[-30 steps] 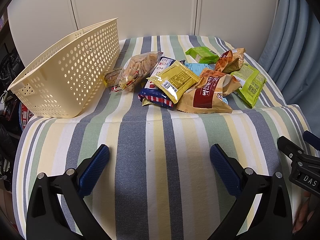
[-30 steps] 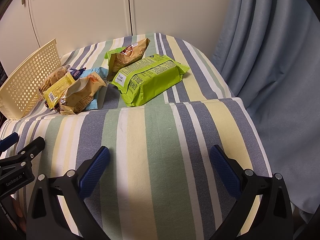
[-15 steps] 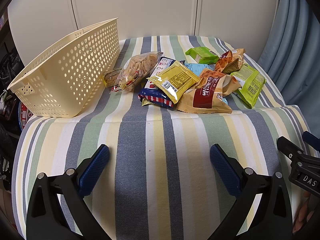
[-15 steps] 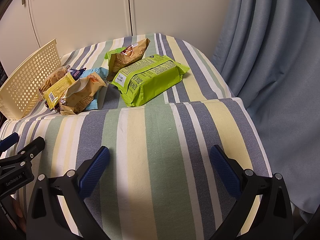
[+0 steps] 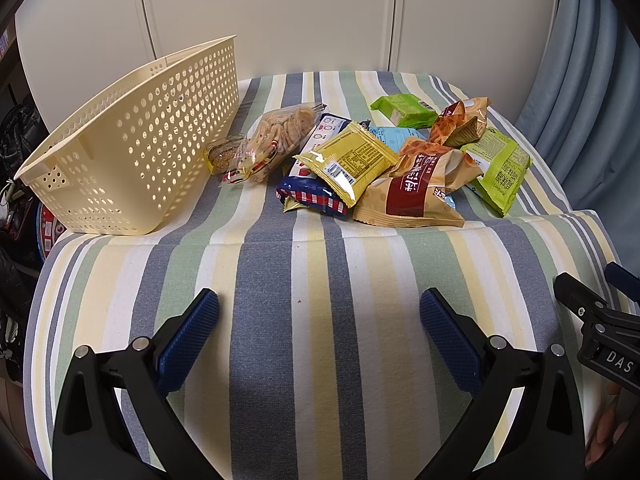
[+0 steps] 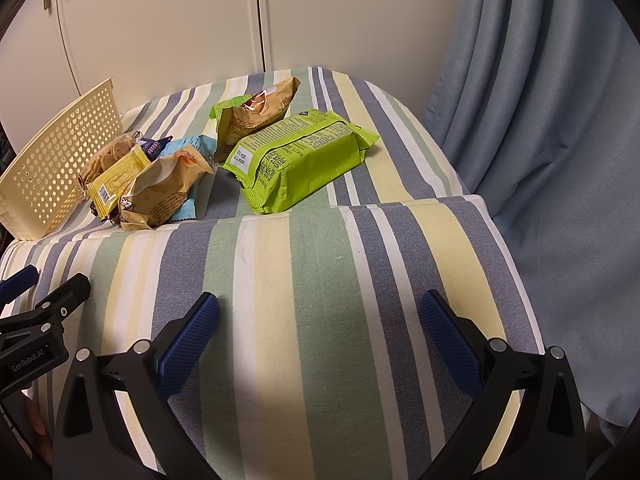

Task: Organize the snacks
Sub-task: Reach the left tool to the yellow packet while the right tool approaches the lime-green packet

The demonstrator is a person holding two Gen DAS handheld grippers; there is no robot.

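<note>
A pile of snack packets lies on the striped cloth: a clear bag of crackers (image 5: 280, 136), a yellow packet (image 5: 347, 164), a tan bag with a red label (image 5: 412, 188) and a lime-green packet (image 5: 500, 168) (image 6: 296, 160). A cream perforated basket (image 5: 132, 152) (image 6: 52, 168) stands left of the pile. My left gripper (image 5: 319, 332) hangs open over bare cloth, well short of the snacks. My right gripper (image 6: 319, 332) is open too, nearer than the lime-green packet, holding nothing.
The cloth (image 5: 312, 280) steps down at a fold in front of the pile. White cupboard doors (image 5: 272, 16) stand behind. A blue curtain (image 6: 540, 100) hangs on the right. Dark clutter (image 5: 16, 184) sits past the left edge.
</note>
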